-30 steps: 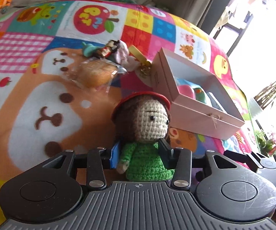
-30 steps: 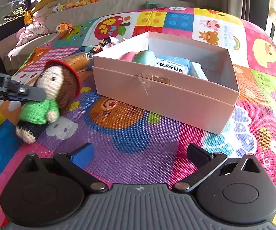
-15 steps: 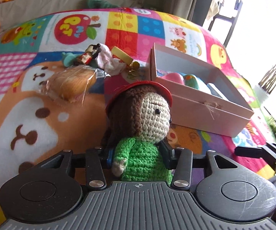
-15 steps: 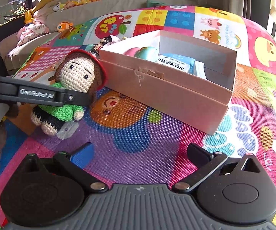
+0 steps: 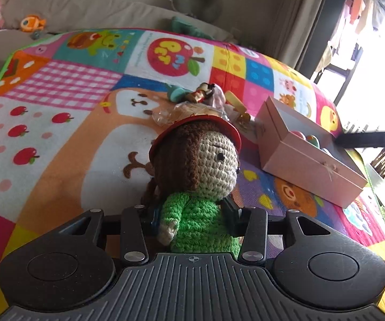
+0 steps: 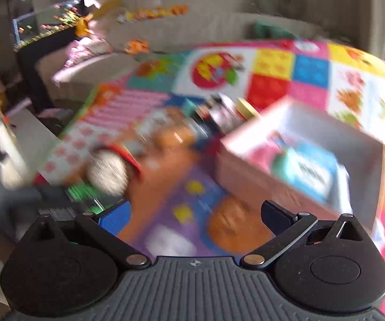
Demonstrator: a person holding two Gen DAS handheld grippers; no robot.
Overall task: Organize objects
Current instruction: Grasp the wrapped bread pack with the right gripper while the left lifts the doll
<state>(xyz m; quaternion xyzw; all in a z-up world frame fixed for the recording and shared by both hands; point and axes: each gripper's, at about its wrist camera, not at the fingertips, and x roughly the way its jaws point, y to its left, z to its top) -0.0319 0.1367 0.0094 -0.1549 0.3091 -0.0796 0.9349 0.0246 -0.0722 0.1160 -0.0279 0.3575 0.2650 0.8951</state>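
My left gripper (image 5: pixel 192 215) is shut on a crochet doll (image 5: pixel 203 160) with a red hat, brown hair and green top, held upright above the play mat. An open pink box (image 5: pixel 310 160) with several items inside lies on the mat to the right. In the blurred right wrist view my right gripper (image 6: pixel 195 216) is open and empty above the mat, with the doll (image 6: pixel 109 174) at its left and the pink box (image 6: pixel 248 176) at its right.
A wrapped bread roll (image 5: pixel 189 112), a small figure (image 5: pixel 200 95), a teal toy and a yellow piece lie in a cluster on the colourful mat (image 5: pixel 58 133) behind the doll. A beige sofa (image 5: pixel 85 13) with plush toys stands behind.
My left gripper has lifted the doll and pulled back, so the box looks farther away. My right gripper has swung upward and leftward fast; its view is now blurred.
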